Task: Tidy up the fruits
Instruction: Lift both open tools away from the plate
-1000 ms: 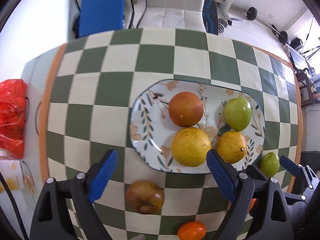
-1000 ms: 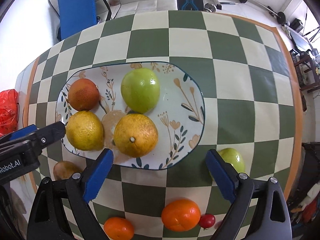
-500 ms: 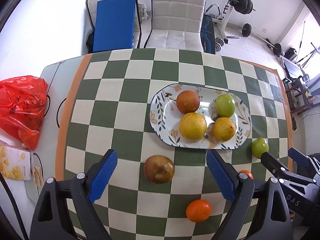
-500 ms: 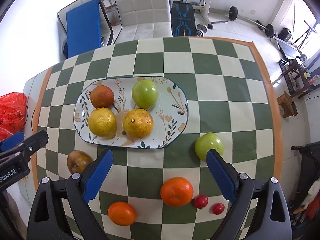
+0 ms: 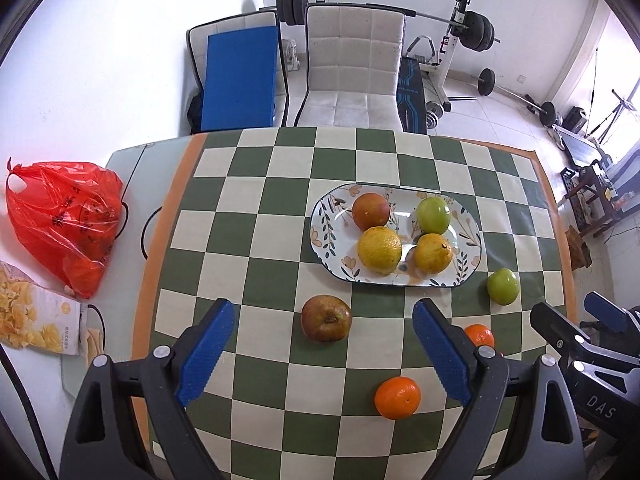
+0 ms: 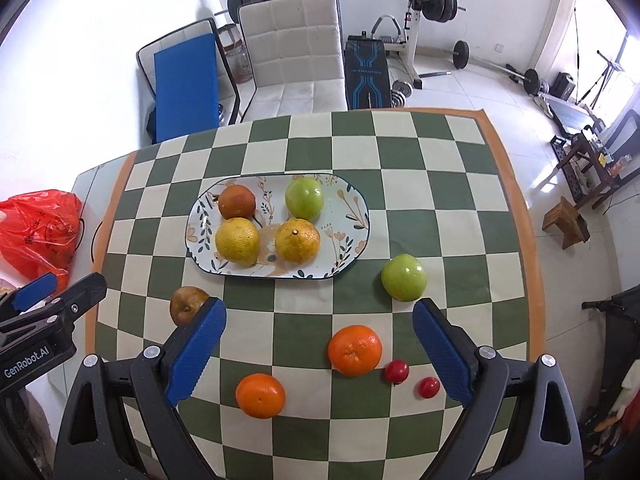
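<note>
So roughly halfway: four fruits sit on the plate point(image 6: 352, 204), six probably loose around its 6 o'clock; left gripper point(image 5: 320, 354) and right gripper point(image 6: 318, 352) both spread, empty.

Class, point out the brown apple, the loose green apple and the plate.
brown apple point(image 5: 326, 318), left wrist view, its top by the stem.
loose green apple point(image 6: 403, 277), right wrist view, its middle.
plate point(image 6: 354, 208), right wrist view, bare right end.
</note>
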The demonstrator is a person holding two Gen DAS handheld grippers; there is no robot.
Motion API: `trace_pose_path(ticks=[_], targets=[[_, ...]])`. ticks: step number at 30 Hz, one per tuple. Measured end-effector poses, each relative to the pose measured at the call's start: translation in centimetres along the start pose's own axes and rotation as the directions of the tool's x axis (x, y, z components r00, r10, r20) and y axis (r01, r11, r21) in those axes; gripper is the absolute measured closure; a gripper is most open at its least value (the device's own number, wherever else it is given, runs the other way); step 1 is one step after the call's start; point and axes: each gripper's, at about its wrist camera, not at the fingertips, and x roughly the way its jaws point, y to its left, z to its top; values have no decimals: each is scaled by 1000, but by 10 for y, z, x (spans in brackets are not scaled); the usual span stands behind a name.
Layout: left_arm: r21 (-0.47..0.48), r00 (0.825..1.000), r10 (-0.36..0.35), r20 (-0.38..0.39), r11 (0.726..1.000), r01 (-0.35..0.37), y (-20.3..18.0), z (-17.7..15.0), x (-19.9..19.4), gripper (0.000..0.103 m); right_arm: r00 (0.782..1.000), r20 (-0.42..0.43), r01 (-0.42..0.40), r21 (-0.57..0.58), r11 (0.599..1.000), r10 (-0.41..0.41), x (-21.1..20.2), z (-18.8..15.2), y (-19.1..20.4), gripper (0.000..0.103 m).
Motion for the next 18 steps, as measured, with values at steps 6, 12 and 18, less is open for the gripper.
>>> trace_pose_path(ticks=[6, 12, 18], targets=[[14, 1000, 7, 25, 1000, -7, -6, -2, -8, 12, 1000, 30, -7, -2, 1000, 7, -15, -4, 6, 7], [-3, 1000, -4, 3, 1000, 4, -5, 3, 1, 12, 999, 24, -25, 23, 999, 25, -13, -3, 2, 7], [-24, 995, 24, -99, 999, -27, 8, 10, 44, 0, 996, -58, -56, 117, 992, 63, 25, -1, -23, 7]])
